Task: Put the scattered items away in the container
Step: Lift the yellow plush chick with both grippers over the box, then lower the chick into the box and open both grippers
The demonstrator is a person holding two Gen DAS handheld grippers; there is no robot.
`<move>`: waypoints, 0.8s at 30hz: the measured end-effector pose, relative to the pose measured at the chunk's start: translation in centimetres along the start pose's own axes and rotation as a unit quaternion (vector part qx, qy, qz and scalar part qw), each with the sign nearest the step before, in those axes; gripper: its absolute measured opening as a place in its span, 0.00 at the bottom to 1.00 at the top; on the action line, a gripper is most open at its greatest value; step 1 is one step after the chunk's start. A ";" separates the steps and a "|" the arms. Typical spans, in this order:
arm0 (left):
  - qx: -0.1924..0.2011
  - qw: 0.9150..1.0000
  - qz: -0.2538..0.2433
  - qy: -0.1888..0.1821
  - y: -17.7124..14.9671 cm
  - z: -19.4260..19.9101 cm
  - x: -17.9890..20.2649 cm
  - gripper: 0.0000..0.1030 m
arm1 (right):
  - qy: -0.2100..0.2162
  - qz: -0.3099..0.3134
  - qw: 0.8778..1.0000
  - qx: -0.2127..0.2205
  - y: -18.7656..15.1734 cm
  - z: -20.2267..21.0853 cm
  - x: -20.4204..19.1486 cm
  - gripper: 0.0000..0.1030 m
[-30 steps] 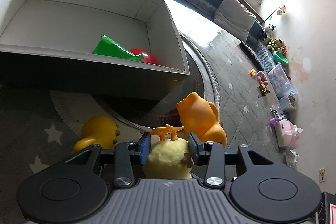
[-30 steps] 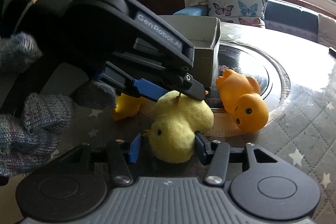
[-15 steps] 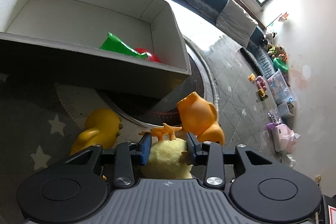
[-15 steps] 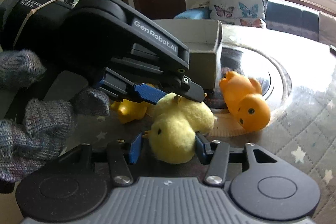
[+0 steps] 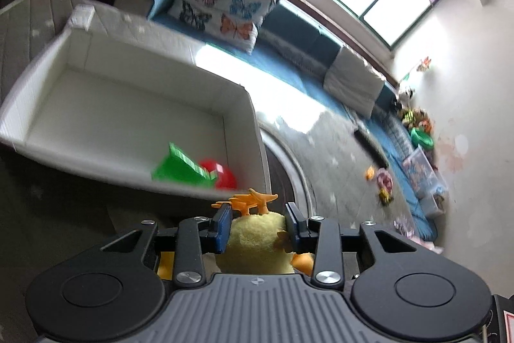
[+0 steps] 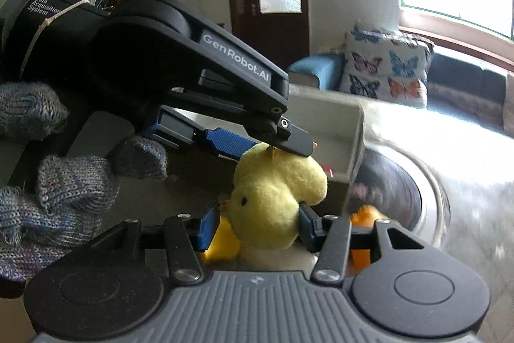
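The left gripper [image 5: 258, 222] is clamped on a fluffy yellow plush chick [image 5: 257, 241], its blue pads [image 5: 223, 225] pressing the toy's body from both sides; the chick's orange feet [image 5: 252, 200] stick up just past the fingertips. From the right wrist view, this same left gripper [image 6: 257, 143] comes in from above and to the left, held by a hand in a grey knitted glove [image 6: 48, 182].

The right gripper [image 6: 257, 224] also has the plush chick [image 6: 273, 192] between its fingers, both pads touching the toy's lower part, so the chick is gripped by both claws at once.

Ahead of the left claw and slightly to its left lies the white container [image 5: 77, 108], open on top. Inside it, in the corner nearest the claw, sit a green toy [image 5: 176, 166] and a red ball [image 5: 225, 179], touching each other.

Below the right claw, partly hidden behind its fingers, an orange rubber duck [image 6: 363, 214] lies to the right and a yellow rubber duck [image 6: 223, 241] to the left. Beyond the container rests a butterfly-print cushion [image 6: 382, 73].
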State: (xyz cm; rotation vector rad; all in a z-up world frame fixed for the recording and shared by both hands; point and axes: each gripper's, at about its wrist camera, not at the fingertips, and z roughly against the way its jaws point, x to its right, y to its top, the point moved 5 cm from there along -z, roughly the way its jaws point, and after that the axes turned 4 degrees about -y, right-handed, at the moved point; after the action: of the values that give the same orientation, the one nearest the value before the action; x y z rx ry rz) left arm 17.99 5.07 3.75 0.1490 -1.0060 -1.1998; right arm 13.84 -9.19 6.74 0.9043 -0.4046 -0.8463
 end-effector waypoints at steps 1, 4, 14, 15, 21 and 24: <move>0.006 1.000 0.000 0.003 0.6 0.2 -0.1 0.37 | 0.004 0.003 1.000 0.004 0.7 -0.3 -0.1 0.50; 0.024 1.000 0.005 0.011 2.4 0.6 -0.7 0.37 | 0.015 0.012 1.000 0.012 2.4 -1.5 -0.3 0.50; 0.046 0.997 0.042 0.041 7.4 -0.5 -5.2 0.36 | 0.047 0.031 0.998 -0.008 6.1 -8.4 -1.3 0.50; 0.047 0.997 0.045 0.044 7.8 -0.6 -5.7 0.36 | 0.050 0.033 0.998 -0.010 6.4 -9.1 -1.4 0.50; 0.036 0.995 0.072 0.059 9.1 -2.5 -9.0 0.35 | 0.066 0.041 0.997 -0.029 7.9 -13.1 -2.2 0.50; 0.027 0.994 0.085 0.063 9.3 -3.4 -10.4 0.35 | 0.072 0.040 0.996 -0.044 7.9 -15.0 -2.1 0.50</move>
State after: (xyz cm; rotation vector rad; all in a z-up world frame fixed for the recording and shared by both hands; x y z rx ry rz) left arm 26.87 16.10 1.26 0.1765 -0.9221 -0.9964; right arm 25.71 2.95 4.61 0.8562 -0.2754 -0.7150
